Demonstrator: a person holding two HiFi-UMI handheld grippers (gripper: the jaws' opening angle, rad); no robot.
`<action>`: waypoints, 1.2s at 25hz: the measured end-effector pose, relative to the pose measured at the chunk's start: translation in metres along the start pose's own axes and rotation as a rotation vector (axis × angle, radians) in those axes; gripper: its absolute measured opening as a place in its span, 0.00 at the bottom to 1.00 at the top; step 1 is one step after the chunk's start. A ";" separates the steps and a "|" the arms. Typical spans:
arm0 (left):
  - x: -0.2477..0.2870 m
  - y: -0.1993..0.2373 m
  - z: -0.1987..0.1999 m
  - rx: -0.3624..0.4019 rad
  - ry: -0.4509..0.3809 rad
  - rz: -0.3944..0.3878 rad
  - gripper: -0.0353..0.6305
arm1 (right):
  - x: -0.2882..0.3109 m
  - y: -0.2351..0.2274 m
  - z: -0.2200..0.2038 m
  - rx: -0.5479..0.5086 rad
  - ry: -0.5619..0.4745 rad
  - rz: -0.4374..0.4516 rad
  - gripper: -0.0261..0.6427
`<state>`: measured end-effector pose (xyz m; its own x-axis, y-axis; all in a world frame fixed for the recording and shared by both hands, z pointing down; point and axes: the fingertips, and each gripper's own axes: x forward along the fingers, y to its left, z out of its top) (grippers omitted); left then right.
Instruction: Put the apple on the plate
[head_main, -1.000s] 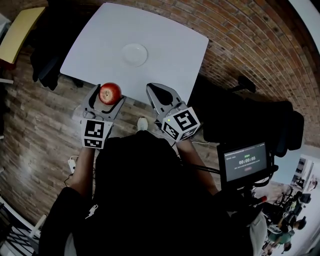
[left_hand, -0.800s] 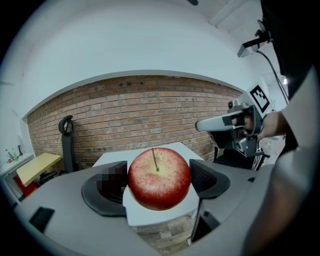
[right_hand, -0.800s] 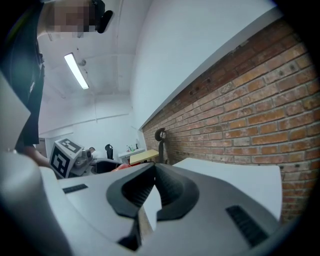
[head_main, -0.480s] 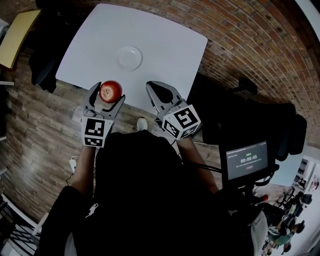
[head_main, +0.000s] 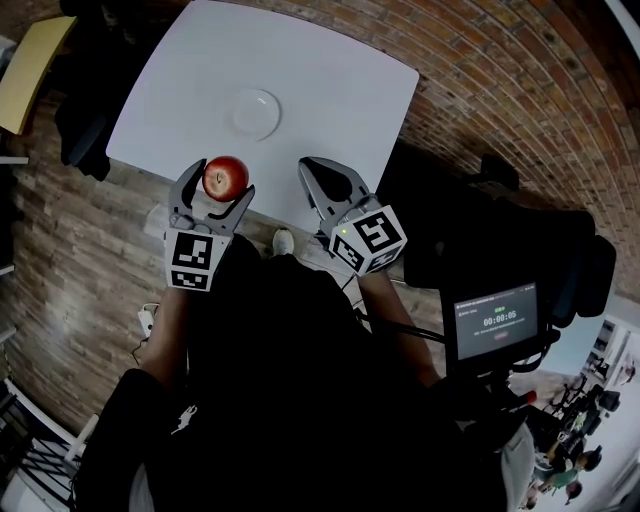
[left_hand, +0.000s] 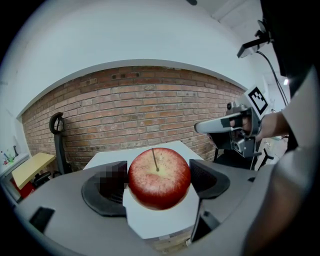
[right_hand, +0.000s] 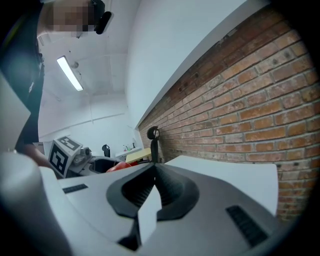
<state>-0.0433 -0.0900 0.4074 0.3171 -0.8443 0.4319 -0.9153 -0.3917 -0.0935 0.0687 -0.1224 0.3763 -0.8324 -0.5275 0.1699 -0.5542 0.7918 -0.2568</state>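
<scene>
A red apple (head_main: 225, 177) with its stem up is held between the jaws of my left gripper (head_main: 214, 190), just off the near edge of the white table (head_main: 330, 90). From the left gripper view the apple (left_hand: 159, 177) fills the gap between the dark pads. A small white plate (head_main: 254, 113) lies on the table beyond the apple, nothing on it. My right gripper (head_main: 326, 183) hovers at the table's near edge, to the right of the apple, jaws together and empty (right_hand: 151, 192).
A dark office chair (head_main: 85, 120) stands off the table's left side, and a yellow table (head_main: 35, 65) sits at the far left. The floor is brick-patterned. A screen on a stand (head_main: 495, 320) is at my right.
Both grippers have stayed near the table's front edge; the view shifted slightly, and the apple remains gripped in the left gripper.
</scene>
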 end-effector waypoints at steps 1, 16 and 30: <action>0.001 0.001 -0.003 -0.002 0.004 0.001 0.65 | 0.002 -0.001 -0.001 0.001 0.001 0.001 0.04; 0.020 0.037 0.002 0.010 -0.005 -0.031 0.64 | 0.036 -0.002 0.009 -0.004 0.012 -0.029 0.04; 0.084 0.090 0.000 0.080 0.010 -0.205 0.65 | 0.095 -0.022 0.025 0.010 0.003 -0.171 0.04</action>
<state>-0.0991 -0.1959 0.4352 0.4922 -0.7403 0.4580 -0.8091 -0.5831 -0.0731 0.0015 -0.1980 0.3743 -0.7258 -0.6536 0.2144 -0.6878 0.6872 -0.2336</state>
